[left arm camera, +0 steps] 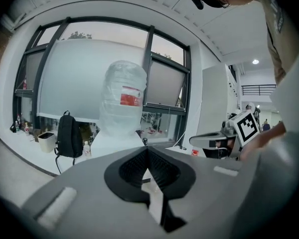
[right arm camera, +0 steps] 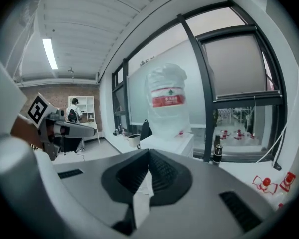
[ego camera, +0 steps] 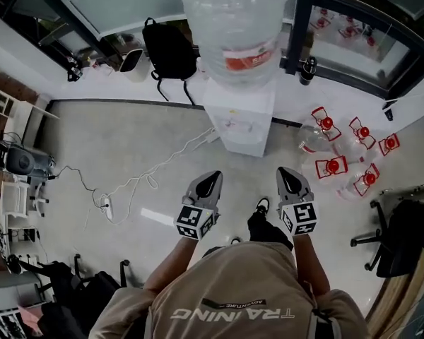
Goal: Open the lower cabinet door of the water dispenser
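Observation:
The white water dispenser [ego camera: 239,122] stands against the window wall with a large clear bottle [ego camera: 233,20] on top. From above I see only its top and upper front; the lower cabinet door is hidden. My left gripper [ego camera: 210,183] and right gripper [ego camera: 290,181] hover side by side over the floor, a step short of the dispenser, both pointing at it. Each is shut with nothing between its jaws. In the left gripper view the dispenser [left arm camera: 117,143] rises behind the shut left gripper [left arm camera: 147,149]. In the right gripper view the dispenser [right arm camera: 169,141] stands beyond the shut right gripper [right arm camera: 149,152].
A black backpack [ego camera: 168,48] and a white bin [ego camera: 132,61] lean on the wall left of the dispenser. Several empty red-capped bottles [ego camera: 339,154] lie to its right. A power strip with white cable [ego camera: 107,207] crosses the floor at left. An office chair [ego camera: 399,239] stands at right.

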The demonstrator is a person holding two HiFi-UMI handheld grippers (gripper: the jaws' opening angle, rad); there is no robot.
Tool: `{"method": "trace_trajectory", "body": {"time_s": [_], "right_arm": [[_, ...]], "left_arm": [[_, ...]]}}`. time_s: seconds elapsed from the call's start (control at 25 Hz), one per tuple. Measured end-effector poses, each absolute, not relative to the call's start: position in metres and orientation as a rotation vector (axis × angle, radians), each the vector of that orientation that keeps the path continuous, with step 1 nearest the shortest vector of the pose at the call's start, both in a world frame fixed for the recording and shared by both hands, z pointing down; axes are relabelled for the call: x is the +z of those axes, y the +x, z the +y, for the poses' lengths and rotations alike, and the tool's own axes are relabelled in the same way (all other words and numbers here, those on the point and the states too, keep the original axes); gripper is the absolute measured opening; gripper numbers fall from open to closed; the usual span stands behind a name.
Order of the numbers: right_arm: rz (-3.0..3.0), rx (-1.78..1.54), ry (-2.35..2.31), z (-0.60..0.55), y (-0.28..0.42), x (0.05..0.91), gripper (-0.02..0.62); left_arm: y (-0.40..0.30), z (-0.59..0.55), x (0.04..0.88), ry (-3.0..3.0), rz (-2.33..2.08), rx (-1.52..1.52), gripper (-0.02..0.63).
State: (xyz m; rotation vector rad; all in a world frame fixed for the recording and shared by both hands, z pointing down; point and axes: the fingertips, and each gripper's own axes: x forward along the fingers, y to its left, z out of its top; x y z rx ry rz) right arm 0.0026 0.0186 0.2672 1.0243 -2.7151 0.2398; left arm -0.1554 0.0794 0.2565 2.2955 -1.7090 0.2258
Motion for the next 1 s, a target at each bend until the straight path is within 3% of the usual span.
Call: {"method": "trace_trajectory", "body": {"time_s": [0.48,1.0], "right_arm": [[-2.667,0.281,1.065,-0.087,0.041,0.286,0.009],[-2.665,0.361,1.01,-0.095,0.03,0.312,0.011]], "left_arm": [[-0.132,-0.019,0.263,2.263,-1.702,0.306,0.002],[-0.126,-0.035,0.293,2.235,-1.633,0.365,0.002]]}}
